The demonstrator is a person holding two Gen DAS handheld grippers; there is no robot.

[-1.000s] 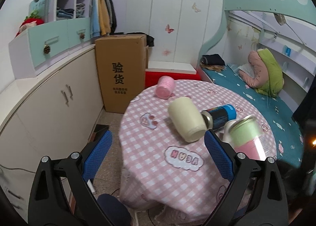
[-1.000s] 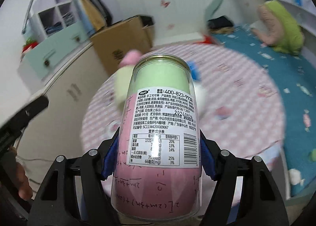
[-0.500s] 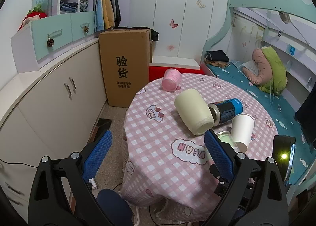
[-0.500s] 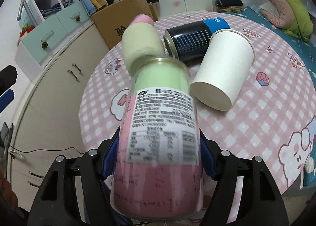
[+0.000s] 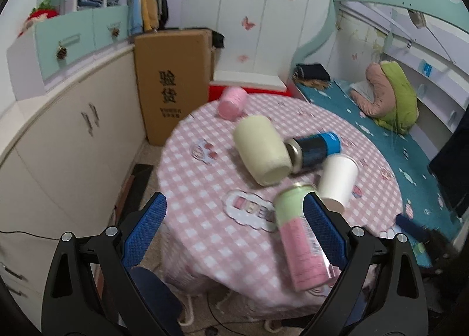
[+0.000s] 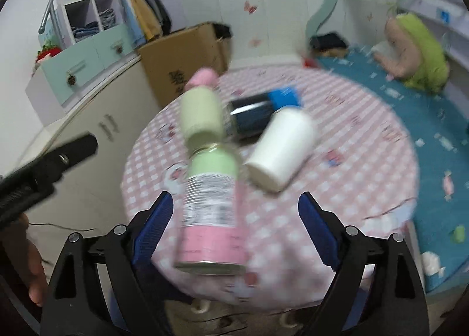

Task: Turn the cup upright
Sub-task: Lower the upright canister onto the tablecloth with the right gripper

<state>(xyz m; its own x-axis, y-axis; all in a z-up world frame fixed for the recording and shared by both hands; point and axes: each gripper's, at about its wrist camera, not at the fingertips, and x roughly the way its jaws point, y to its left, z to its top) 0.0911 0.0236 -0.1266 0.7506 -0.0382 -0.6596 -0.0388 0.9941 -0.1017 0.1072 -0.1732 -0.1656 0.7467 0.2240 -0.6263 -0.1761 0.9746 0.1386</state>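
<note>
A green-and-pink can (image 5: 299, 233) lies on its side near the front edge of the round pink checked table (image 5: 199, 189); it also shows in the right wrist view (image 6: 211, 207). My right gripper (image 6: 234, 224) is open, with the can lying between its spread fingers and touching neither. My left gripper (image 5: 234, 224) is open and empty in front of the table. A cream cup (image 5: 261, 151), a white paper cup (image 5: 337, 180), a dark blue can (image 5: 315, 151) and a pink cup (image 5: 231, 103) also lie on their sides.
A cardboard box (image 5: 173, 84) stands on the floor behind the table. Cream cupboards (image 5: 73, 136) run along the left. A bed with a teal sheet (image 5: 395, 142) lies to the right. A dark stool (image 5: 155, 286) shows below the left gripper.
My right gripper has opened and let go of the green-and-pink can, which now lies on the table near its front edge. The left gripper stays open.
</note>
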